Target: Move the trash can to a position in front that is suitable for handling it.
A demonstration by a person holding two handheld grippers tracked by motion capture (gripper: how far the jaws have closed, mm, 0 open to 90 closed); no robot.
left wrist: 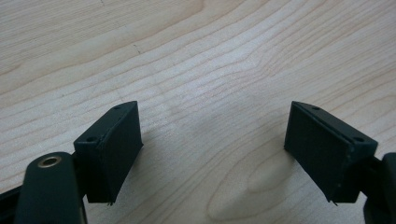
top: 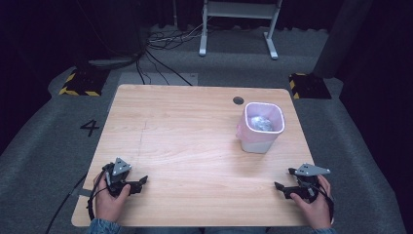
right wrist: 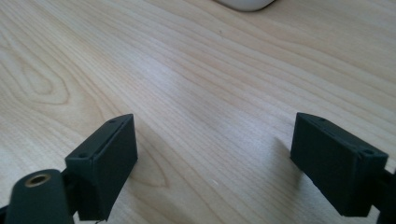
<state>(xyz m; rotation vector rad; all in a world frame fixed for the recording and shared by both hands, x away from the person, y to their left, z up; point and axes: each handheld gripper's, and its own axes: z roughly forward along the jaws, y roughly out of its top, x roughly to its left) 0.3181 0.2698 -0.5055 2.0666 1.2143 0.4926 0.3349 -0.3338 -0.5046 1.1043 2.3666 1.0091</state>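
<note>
Grey carpet around the light wood counter (top: 195,126) bears a black numeral "4" (top: 89,127), the one piece of writing we can read from the high view. On the counter's far right stands a pink-rimmed bin (top: 261,127) with crumpled material inside. We see the left claw (top: 141,183) and right claw (top: 281,183) resting near the front corners, each held in a hand and well apart from the bin.

From the left gripper view, the left claw (left wrist: 212,135) gapes wide over bare wood.

From the right gripper view, the right claw (right wrist: 215,144) is likewise spread, the bin's pale base (right wrist: 245,3) at the top edge.
</note>
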